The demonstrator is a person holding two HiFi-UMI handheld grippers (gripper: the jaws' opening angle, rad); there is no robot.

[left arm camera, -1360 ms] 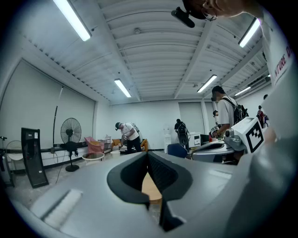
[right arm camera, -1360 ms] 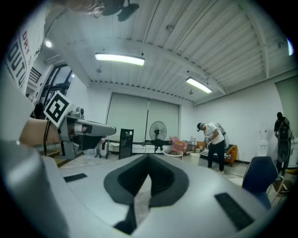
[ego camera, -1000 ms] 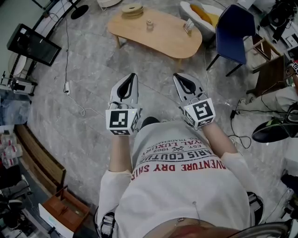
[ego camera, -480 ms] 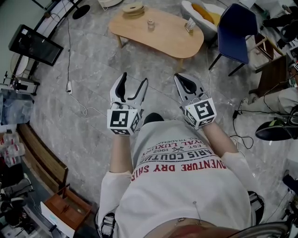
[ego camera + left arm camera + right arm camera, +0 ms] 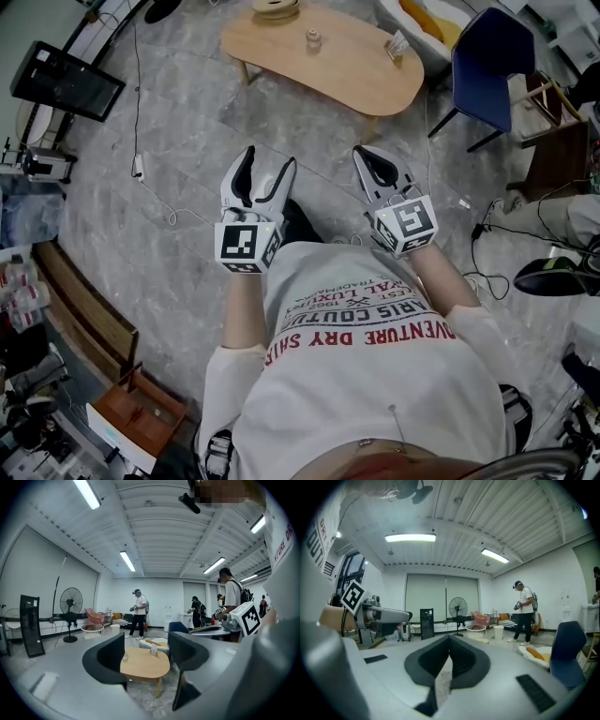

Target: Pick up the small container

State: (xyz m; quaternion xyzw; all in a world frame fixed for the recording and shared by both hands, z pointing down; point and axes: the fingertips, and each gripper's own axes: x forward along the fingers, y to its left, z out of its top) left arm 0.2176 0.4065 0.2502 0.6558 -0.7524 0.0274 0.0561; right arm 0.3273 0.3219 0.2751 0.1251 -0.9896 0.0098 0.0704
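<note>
Container stands on table

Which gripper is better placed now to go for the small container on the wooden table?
The left gripper: its jaws stand open, aimed toward the small container; the right gripper is shut.

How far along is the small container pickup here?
Done: only readying. The left gripper has its jaws apart and empty; the right gripper has them together. In hand: both are held in front of the person's chest, pointing toward the table, well short of it. Left: the container stands untouched on the table, so the approach, grasp and lift all remain.
</note>
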